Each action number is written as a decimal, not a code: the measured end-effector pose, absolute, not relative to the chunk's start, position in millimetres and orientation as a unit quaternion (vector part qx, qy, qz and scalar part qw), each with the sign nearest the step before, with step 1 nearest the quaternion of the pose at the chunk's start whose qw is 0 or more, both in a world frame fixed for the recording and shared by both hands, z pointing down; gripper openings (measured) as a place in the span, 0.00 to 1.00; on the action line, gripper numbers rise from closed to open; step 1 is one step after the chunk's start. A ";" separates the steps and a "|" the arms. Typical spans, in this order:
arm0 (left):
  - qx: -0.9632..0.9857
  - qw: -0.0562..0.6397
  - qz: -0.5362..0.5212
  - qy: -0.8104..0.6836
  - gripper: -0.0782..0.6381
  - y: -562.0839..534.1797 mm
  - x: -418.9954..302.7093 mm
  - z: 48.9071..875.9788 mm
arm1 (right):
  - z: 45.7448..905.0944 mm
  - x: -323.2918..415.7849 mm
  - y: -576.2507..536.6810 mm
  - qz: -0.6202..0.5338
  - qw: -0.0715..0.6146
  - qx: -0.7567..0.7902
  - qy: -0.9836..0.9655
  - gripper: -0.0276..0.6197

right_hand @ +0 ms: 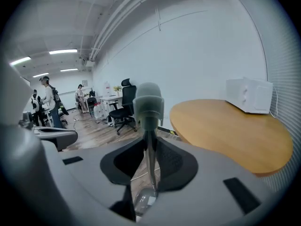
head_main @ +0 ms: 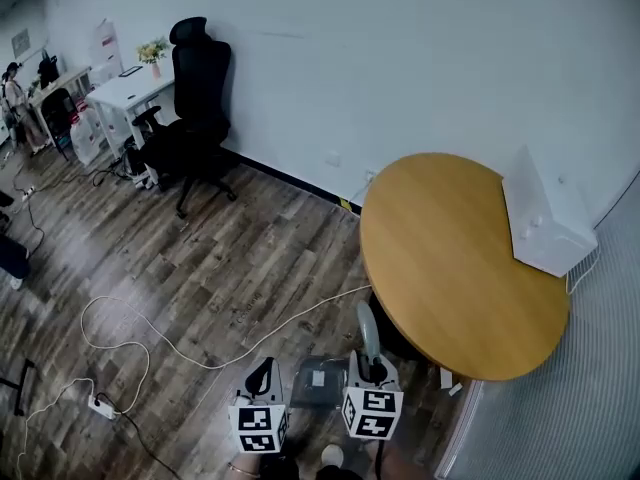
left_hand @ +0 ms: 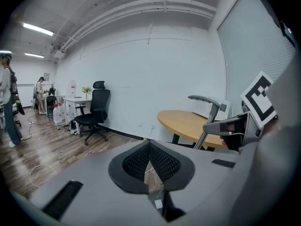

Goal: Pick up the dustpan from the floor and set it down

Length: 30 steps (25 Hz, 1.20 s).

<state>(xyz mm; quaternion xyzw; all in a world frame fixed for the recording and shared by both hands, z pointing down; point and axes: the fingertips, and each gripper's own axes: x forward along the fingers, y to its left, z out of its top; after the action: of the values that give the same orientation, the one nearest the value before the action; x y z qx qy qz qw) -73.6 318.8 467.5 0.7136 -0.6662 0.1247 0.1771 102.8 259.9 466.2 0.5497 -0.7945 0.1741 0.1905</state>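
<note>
The dustpan hangs off the floor between my two grippers in the head view: a grey translucent pan point(head_main: 318, 381) with a long grey handle point(head_main: 368, 330) rising from it. My right gripper point(head_main: 372, 365) is shut on the handle's stem, which runs up between the pads to the rounded grip end point(right_hand: 148, 106); part of the pan point(right_hand: 143, 200) shows below the jaws. My left gripper point(head_main: 263, 374) is beside the pan on its left, with its pads point(left_hand: 162, 161) meeting at the tips and nothing between them. From the left gripper view the handle point(left_hand: 210, 108) stands to the right.
A round wooden table point(head_main: 450, 258) stands close on the right with a white appliance point(head_main: 545, 218) on its far side. A white cable point(head_main: 200, 353) and power strip point(head_main: 100, 406) lie on the wooden floor. A black office chair point(head_main: 195, 98), a white desk point(head_main: 125, 93) and people are far left.
</note>
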 end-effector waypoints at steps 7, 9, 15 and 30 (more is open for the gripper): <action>0.711 0.139 0.107 -0.681 0.13 298.7 -103.2 408.8 | 395.3 71.4 238.8 0.136 0.153 0.528 -0.824 0.19; 0.714 0.124 0.095 -0.683 0.13 287.5 -112.5 391.4 | 380.5 62.5 231.2 0.127 0.148 0.525 -0.829 0.19; 0.727 0.095 0.077 -0.676 0.13 261.8 -131.7 367.4 | 354.9 45.2 216.8 0.113 0.137 0.529 -0.830 0.19; 0.776 0.072 0.067 -0.624 0.13 199.8 -179.2 351.2 | 316.1 22.1 163.5 0.093 0.091 0.596 -0.792 0.19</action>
<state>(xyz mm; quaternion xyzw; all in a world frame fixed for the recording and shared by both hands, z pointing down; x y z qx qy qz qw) -179.2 199.8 351.2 0.7755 -0.6236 0.0665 0.0724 22.1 163.5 316.1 0.5963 -0.7921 0.0933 0.0912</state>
